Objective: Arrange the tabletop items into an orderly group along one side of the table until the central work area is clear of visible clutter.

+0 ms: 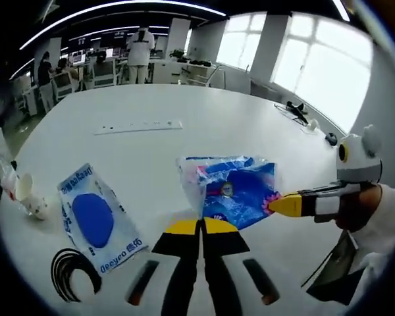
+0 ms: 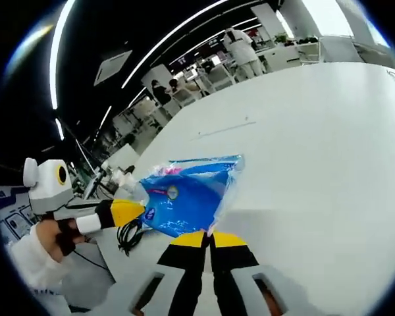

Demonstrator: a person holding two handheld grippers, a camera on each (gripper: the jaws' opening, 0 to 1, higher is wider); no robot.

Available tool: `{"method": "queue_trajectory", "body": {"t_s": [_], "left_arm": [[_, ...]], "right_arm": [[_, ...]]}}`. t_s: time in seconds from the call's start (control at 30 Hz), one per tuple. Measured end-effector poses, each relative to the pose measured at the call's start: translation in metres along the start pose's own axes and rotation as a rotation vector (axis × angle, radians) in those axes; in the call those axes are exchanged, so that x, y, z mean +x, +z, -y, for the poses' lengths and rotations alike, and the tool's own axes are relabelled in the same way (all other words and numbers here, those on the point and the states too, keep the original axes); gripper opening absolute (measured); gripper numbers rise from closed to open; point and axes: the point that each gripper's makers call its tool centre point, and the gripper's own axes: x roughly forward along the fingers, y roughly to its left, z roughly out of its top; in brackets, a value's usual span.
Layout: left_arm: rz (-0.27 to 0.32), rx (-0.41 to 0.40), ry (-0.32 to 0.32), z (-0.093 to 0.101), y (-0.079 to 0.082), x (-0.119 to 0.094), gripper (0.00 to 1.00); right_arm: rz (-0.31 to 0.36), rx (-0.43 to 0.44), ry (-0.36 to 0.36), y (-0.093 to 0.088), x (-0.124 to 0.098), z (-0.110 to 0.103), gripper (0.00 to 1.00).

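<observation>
A blue plastic bag (image 1: 237, 187) with pink print hangs a little above the white table (image 1: 158, 155), stretched between both grippers. My left gripper (image 1: 201, 227) has its yellow-tipped jaws pressed together on the bag's near edge. The right gripper (image 1: 286, 205) comes in from the right, held by a hand in a white sleeve, with its tip on the bag's corner. In the right gripper view, my right gripper (image 2: 209, 238) is shut on the lower corner of the bag (image 2: 184, 194), and the left gripper (image 2: 125, 212) grips its far left edge.
A blue-and-white flat packet (image 1: 95, 220) lies left of the bag, a black cable coil (image 1: 72, 273) at the near left edge, and a crumpled white cup (image 1: 29, 197) further left. A white power strip (image 1: 138, 126) lies across the middle. Small dark items (image 1: 299, 112) sit at the far right edge.
</observation>
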Motion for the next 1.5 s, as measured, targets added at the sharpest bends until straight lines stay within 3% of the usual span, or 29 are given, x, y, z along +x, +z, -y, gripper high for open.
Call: {"method": "queue_trajectory", "body": {"t_s": [0.23,0.47,0.77,0.97,1.2,1.27,1.5], "left_arm": [[-0.027,-0.032,0.012,-0.025,0.000,0.020,0.00],[-0.066,-0.072,0.020,-0.038,-0.010,0.041,0.00],[-0.143,-0.110,0.038,-0.053,-0.033,0.061,0.00],[-0.161,-0.111,0.038,-0.054,-0.036,0.070,0.00],[-0.205,-0.108,0.049,-0.052,-0.052,0.077,0.00],[-0.228,-0.084,0.061,-0.055,-0.059,0.078,0.00],[-0.218,-0.137,0.065,-0.057,-0.060,0.079,0.00]], "right_arm": [[-0.045,-0.040,-0.009,0.012,0.029,0.004,0.00],[-0.147,-0.107,-0.024,-0.006,0.053,0.016,0.00],[-0.212,-0.089,-0.035,-0.015,0.077,0.028,0.00],[-0.239,-0.069,-0.046,-0.022,0.082,0.036,0.00],[-0.275,-0.049,-0.052,-0.037,0.084,0.043,0.00],[-0.260,-0.021,-0.043,-0.034,0.083,0.042,0.00],[-0.242,-0.006,-0.046,-0.035,0.081,0.040,0.00]]}}
